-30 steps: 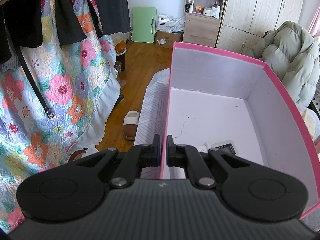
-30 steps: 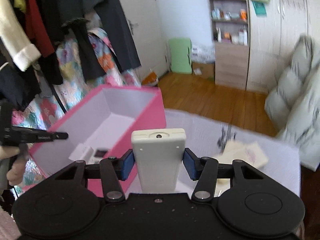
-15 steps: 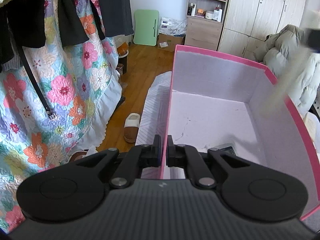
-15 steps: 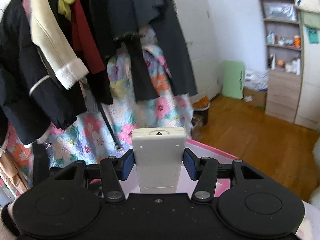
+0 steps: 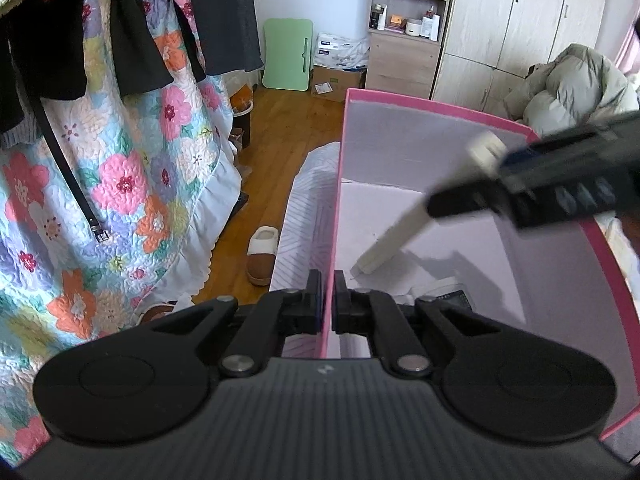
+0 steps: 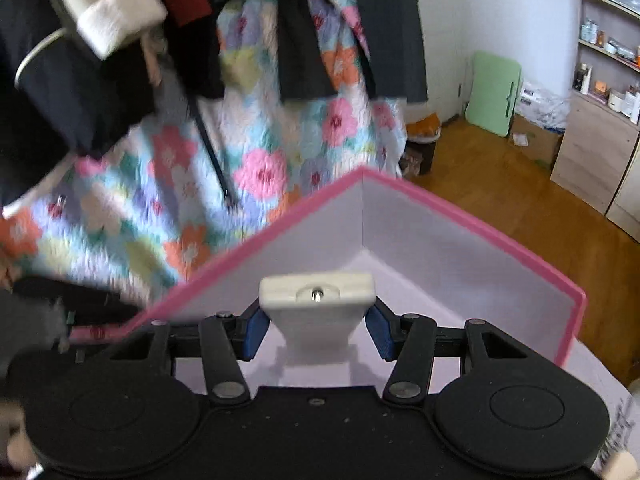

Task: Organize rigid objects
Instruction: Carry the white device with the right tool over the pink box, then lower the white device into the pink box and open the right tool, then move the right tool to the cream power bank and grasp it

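Note:
A pink box (image 5: 436, 108) with a pale lilac inside stands on the bed. My left gripper (image 5: 327, 300) is shut on the box's left wall, one finger on each side. My right gripper (image 6: 316, 330) is shut on a cream remote control (image 6: 318, 312) and holds it tilted down into the box. In the left wrist view the remote (image 5: 394, 240) reaches from the upper right, its tip close to the box floor. A small device with a dark screen (image 5: 444, 294) lies on the box floor near my left gripper.
A floral quilt (image 5: 132, 184) and dark clothes (image 5: 132, 28) hang at the left. A slipper (image 5: 262, 254) lies on the wooden floor by the bed. A padded jacket (image 5: 576, 80) lies at the right. Shelves and wardrobes (image 5: 480, 24) stand at the back.
My right gripper has swung over the box and lowered the remote into it, tip down. My left gripper has kept its hold on the box wall.

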Demonstrator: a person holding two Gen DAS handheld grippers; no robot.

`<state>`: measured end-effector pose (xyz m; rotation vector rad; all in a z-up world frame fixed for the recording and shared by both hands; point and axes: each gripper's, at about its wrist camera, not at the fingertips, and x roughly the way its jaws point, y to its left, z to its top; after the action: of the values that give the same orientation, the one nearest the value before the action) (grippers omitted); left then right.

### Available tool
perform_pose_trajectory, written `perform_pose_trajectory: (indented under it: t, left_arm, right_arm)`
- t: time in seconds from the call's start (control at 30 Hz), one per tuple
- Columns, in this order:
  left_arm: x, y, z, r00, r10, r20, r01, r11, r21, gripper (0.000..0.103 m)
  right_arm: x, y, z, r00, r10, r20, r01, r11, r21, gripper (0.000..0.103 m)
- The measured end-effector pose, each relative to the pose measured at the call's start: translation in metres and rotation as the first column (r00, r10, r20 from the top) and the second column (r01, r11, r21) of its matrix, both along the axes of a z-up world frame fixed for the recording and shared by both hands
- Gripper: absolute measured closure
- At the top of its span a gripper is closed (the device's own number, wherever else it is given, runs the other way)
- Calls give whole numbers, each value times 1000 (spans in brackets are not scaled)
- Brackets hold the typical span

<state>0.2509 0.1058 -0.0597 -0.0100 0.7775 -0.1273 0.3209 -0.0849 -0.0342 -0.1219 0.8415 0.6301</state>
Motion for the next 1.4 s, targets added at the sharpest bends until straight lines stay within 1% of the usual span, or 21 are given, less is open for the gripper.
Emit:
perform_pose_trajectory:
  t: [0.17, 0.23, 0.27, 0.33, 0.4, 0.47, 0.63, 0.67, 0.7, 0.77, 0.83, 0.9, 0.97, 1.07, 1.13, 1.2, 1.27, 1.33, 1.4]
  left_arm:
    - [-1, -1, 0, 1000, 0, -1, 0, 1000, 2, 100]
    - [-2, -1, 0, 1000, -3, -2, 3, 1000, 13, 100]
    - [-2, -2, 0, 1000, -8, -6, 8, 1000, 23, 99]
    - [1, -1, -1, 999, -21, -24, 22, 999, 38, 99]
    - [4, 0, -1, 998, -40, -51, 42, 999, 34, 99]
    - [7, 0, 0, 995, -59, -76, 62, 997, 40, 99]
    - [9, -3, 1, 993, -72, -99, 77, 996, 53, 98]
    - [8, -4, 1, 993, -70, -98, 75, 996, 55, 98]
    - [9, -5, 1, 993, -65, -99, 71, 996, 56, 98]
    - [9, -7, 2, 993, -54, -108, 61, 996, 58, 98]
    - [11, -8, 4, 992, -45, -116, 52, 997, 58, 97]
    - [14, -9, 4, 991, -35, -128, 45, 996, 71, 97]
    - [15, -11, 5, 990, -28, -137, 41, 995, 89, 97]
    - [16, -16, 5, 990, -6, -139, 22, 993, 114, 97]
    - [16, -19, 5, 992, 10, -124, 6, 991, 130, 97]
    - [15, -22, 6, 995, 25, -100, -10, 988, 153, 97]
    - [16, -24, 6, 995, 42, -92, -26, 986, 162, 95]
    - [16, -26, 6, 995, 54, -87, -39, 985, 165, 95]
    - [16, -27, 7, 994, 64, -86, -50, 986, 161, 94]
  right_arm:
    - [-23, -13, -7, 999, 31, -21, -32, 998, -52, 45]
    - [-27, -12, -10, 996, 92, 7, -91, 992, -89, 45]
    - [-27, -9, -12, 989, 144, 17, -141, 982, -123, 45]
    - [-21, -6, -15, 978, 208, 5, -204, 966, -160, 45]
    - [-10, -8, -19, 967, 254, -9, -251, 951, -180, 45]
    - [-2, -6, -20, 957, 291, -7, -285, 933, -220, 45]
    - [6, 2, -28, 921, 389, -15, -371, 866, -336, 45]
    - [5, 4, -31, 914, 407, -7, -381, 850, -363, 45]
    - [4, 4, -32, 912, 410, 15, -373, 845, -384, 45]
    - [-1, 1, -29, 918, 388, 85, -325, 856, -401, 45]
    - [-5, -5, -23, 920, 367, 135, -290, 872, -394, 45]
    - [-14, -20, -9, 921, 332, 203, -256, 909, -328, 45]
    - [-26, -36, 5, 923, 290, 251, -223, 939, -262, 45]
    - [-44, -59, 23, 949, 149, 280, -93, 975, -204, 45]
    - [-60, -80, 33, 959, 45, 279, -8, 991, -133, 45]
    - [-72, -106, 36, 963, -34, 268, 49, 998, -49, 43]
    - [-86, -141, 33, 967, -151, 207, 146, 988, 40, 42]
    - [-98, -170, 25, 966, -217, 141, 206, 975, 86, 42]
    - [-109, -191, 13, 952, -288, 101, 281, 957, 75, 42]
